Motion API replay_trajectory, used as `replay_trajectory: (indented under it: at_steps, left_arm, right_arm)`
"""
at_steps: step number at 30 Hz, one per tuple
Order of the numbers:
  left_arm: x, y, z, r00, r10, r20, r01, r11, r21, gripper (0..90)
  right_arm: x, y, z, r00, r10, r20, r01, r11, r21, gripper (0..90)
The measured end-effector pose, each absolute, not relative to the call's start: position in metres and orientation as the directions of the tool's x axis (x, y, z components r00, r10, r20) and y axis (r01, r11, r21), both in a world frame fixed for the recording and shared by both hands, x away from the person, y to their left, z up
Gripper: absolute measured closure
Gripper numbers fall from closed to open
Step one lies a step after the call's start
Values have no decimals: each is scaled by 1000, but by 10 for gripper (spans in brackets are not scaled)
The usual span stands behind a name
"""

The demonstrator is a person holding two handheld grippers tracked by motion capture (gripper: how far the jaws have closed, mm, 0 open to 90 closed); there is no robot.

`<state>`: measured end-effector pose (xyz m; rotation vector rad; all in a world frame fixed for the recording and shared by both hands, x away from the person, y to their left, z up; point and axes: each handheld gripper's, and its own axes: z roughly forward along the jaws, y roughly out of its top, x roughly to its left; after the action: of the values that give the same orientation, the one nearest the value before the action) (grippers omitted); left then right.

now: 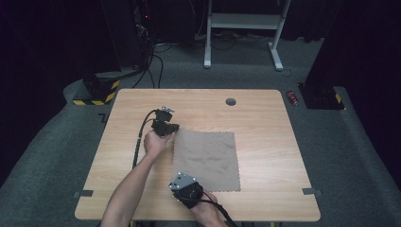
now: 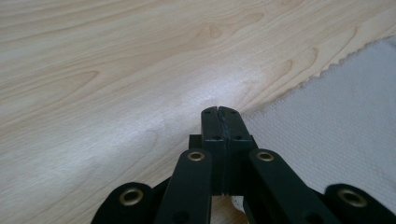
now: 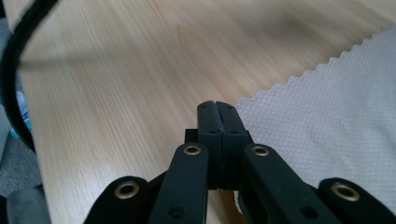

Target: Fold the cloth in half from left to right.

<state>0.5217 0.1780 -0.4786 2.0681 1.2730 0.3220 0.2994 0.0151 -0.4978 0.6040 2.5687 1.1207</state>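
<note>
High view: a grey cloth (image 1: pixel 206 160) lies flat at centre frame on the wooden table (image 1: pixel 142 101); the left gripper (image 1: pixel 171 128) sits at its upper-left corner, the right gripper (image 1: pixel 182 186) at its lower-left corner. Judged step: corner grips taken ahead of a fold or lift; the next move calls for both hands to rise together. Left gripper view: jaws pressed together, cloth edge at right and beneath them; whether fabric is pinched cannot be told. Right gripper view: jaws likewise pressed together at the zigzag hem, grip equally unconfirmed.
</note>
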Motion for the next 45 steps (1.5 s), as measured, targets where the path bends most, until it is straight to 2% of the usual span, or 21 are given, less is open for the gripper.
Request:
replay_trajectory:
  at_steps: [9, 14, 32, 45]
  left_arm:
    - [511, 219, -459, 456, 880, -133, 699, -262, 665, 897]
    - [507, 226, -453, 452, 881, -140, 698, -252, 670, 897]
    - [520, 166, -470, 534, 835, -132, 687, -337, 644, 897]
    - [522, 139, -479, 555, 822, -128, 666, -347, 660, 896]
  right_arm:
    - [298, 40, -482, -903, 425, -57, 222, 577, 786, 900]
    - [298, 43, -474, -914, 403, -51, 208, 572, 793, 900]
    - [298, -18, -494, -857, 515, -2, 327, 547, 771, 900]
    - [292, -49, -503, -819, 574, -1, 363, 519, 773, 900]
